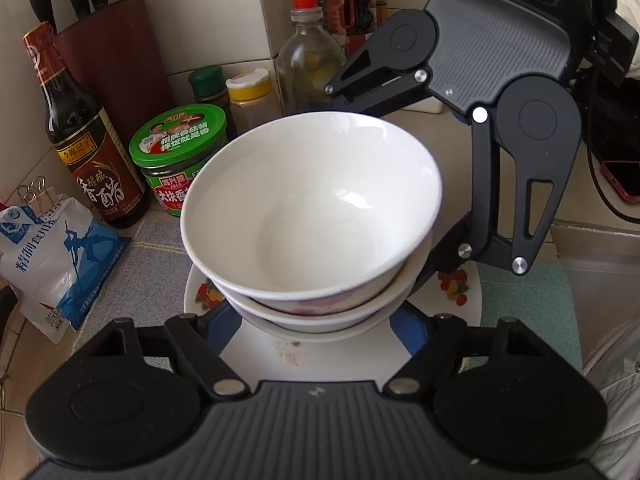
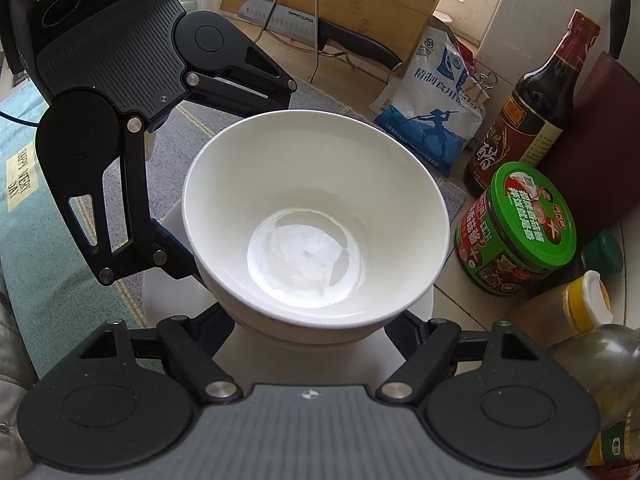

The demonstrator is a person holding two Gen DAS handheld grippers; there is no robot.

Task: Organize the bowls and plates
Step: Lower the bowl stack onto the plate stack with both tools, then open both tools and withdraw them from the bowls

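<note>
My left hand-held gripper [image 1: 316, 320] and right hand-held gripper [image 2: 310, 316] each clamp the stacked bowls [image 1: 312, 208], which sit on the fruit-patterned plate [image 1: 468, 292].

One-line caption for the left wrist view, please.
Stacked white bowls on a fruit-patterned plate, both grippers flanking them, condiments behind.

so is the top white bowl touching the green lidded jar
Apart. The right wrist view shows bare counter between the top white bowl and the green lidded jar.
</note>
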